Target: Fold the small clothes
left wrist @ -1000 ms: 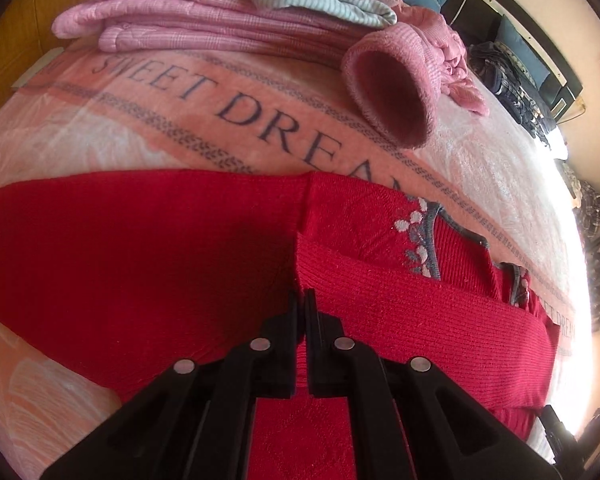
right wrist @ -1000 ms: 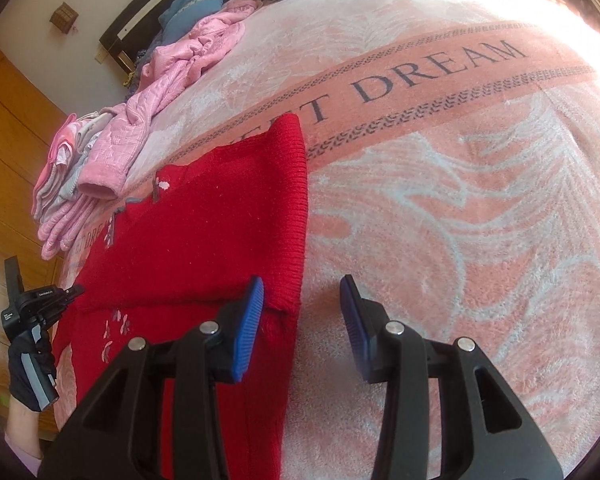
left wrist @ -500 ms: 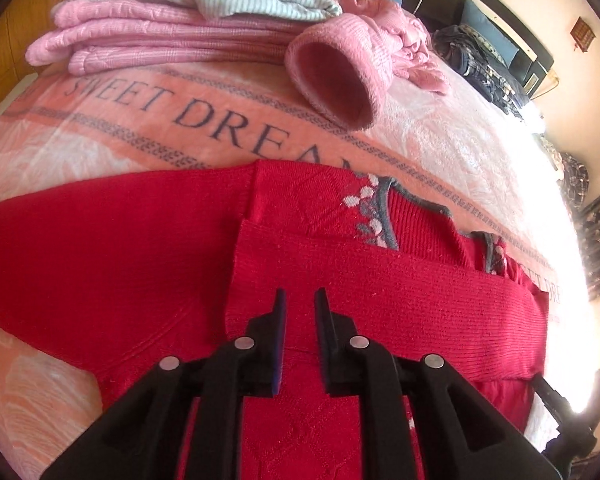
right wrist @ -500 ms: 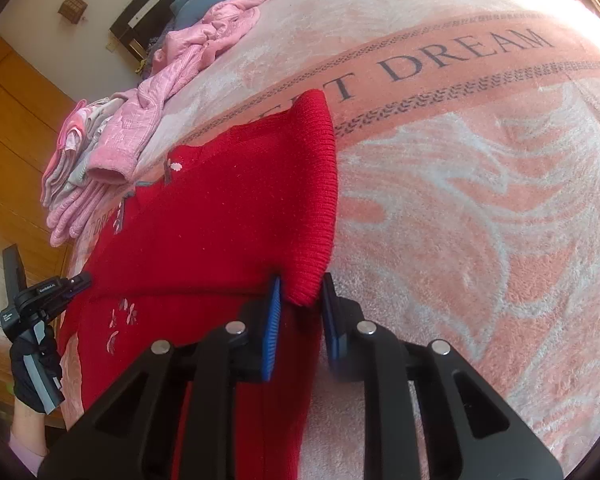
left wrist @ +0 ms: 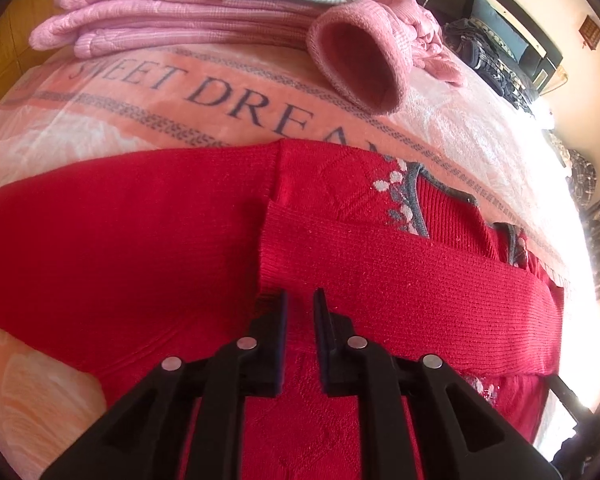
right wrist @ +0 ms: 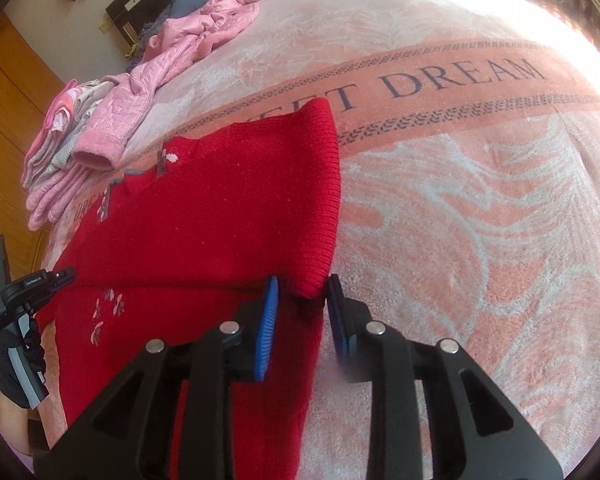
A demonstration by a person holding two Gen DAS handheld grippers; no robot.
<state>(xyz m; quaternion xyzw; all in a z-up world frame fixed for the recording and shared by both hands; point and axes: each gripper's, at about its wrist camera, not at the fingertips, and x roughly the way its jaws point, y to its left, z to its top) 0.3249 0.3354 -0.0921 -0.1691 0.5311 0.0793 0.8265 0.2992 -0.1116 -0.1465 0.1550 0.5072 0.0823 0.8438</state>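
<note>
While the right view alone shows a gloved hand (right wrist: pixel 18 364), the blanket (left wrist: pixel 148 92) reads "SWEET DREAM"; both grippers (left wrist: pixel 300 312) (right wrist: pixel 302 300) gape narrowly over the red sweater (left wrist: pixel 120 248), holding nothing.

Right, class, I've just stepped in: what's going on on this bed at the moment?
A person with handheld tongs in each hand is folding a red sweater laid flat on a pink "SWEET DREAM" blanket. One sleeve is already folded across the body. The left tongs hover open, just apart, over the sleeve's cuff end. The right tongs are open around the corner of the ribbed hem. A stack of folded pink clothes lies beyond.
</note>
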